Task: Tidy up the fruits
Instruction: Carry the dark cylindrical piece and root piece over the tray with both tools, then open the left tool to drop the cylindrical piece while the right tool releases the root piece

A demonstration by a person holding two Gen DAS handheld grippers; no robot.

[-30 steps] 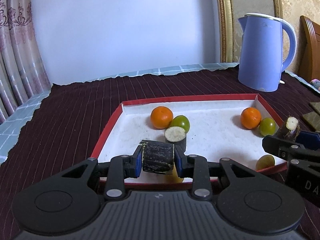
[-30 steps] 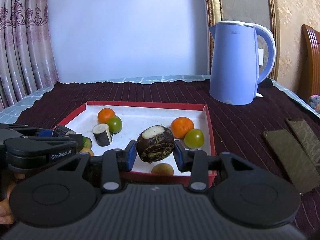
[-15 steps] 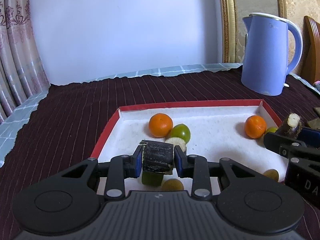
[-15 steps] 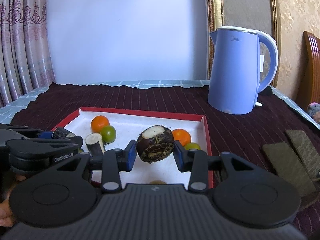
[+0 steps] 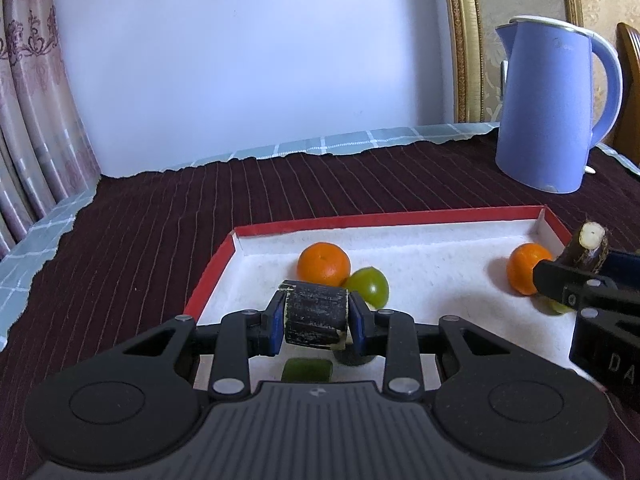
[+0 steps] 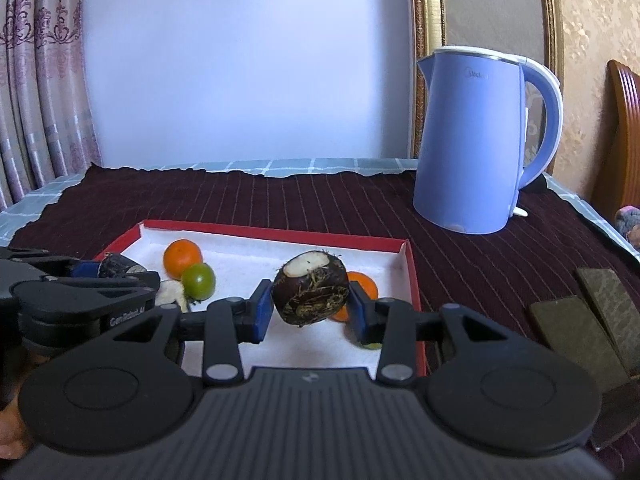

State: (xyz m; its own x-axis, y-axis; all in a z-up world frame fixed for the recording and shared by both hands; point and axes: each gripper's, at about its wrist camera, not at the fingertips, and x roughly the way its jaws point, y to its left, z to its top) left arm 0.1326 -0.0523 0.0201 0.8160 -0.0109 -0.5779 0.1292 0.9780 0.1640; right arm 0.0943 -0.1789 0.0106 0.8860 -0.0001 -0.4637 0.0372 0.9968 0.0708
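Note:
My left gripper point(image 5: 316, 318) is shut on a dark cylindrical sugarcane piece point(image 5: 314, 316), held over the near left part of the red-rimmed white tray point(image 5: 208, 276). Behind it lie an orange point(image 5: 323, 263) and a green fruit point(image 5: 368, 286). My right gripper point(image 6: 310, 306) is shut on a round dark water chestnut point(image 6: 310, 294) with a white cut top, over the tray's point(image 6: 412, 276) right side. A second orange point(image 5: 524, 268) lies at the tray's right end, partly behind the right gripper. In the right wrist view the left gripper point(image 6: 116, 270) shows at the left edge.
A blue electric kettle point(image 6: 476, 144) stands on the dark striped cloth beyond the tray's right corner. Flat dark green blocks point(image 6: 580, 328) lie to the right of the tray. A green piece point(image 5: 307, 370) and another dark cut piece lie under my left gripper. A curtain hangs at left.
Both grippers have moved forward over the tray with their pieces still held. The fruits in the tray now sit closer, and the near ones have slid under the grippers.

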